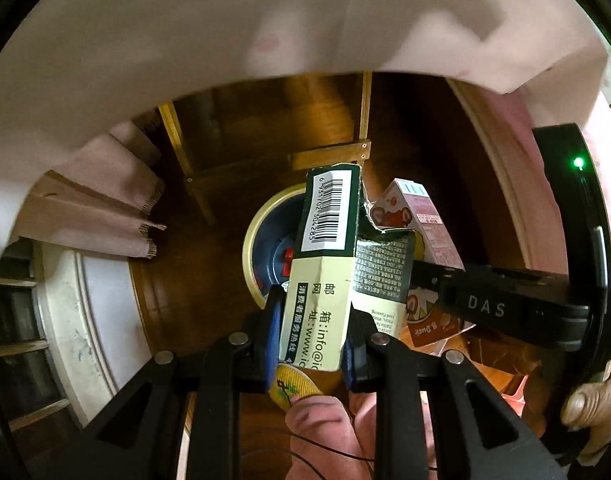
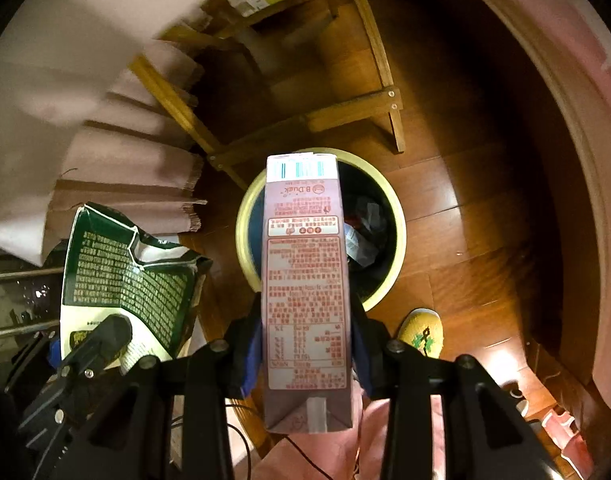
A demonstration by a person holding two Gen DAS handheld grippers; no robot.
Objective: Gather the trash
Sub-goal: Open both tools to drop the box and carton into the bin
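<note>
My right gripper (image 2: pixel 307 344) pinches the pink carton (image 2: pixel 305 280) pointing straight over the bin (image 2: pixel 399 216); my left gripper (image 1: pixel 311 336) pinches the green box (image 1: pixel 325 264) beside it.

The green carton (image 1: pixel 325 264) carries a barcode and "info@" with "www." beside Chinese characters. The pink carton (image 2: pixel 305 280) reads "B.Duck", perhaps with nutrition figures below, too small. The right gripper (image 1: pixel 485 306) shows "DAS".

bin (image 2: pixel 397 216) mouth open below; stool (image 2: pixel 345 112) behind.
</note>
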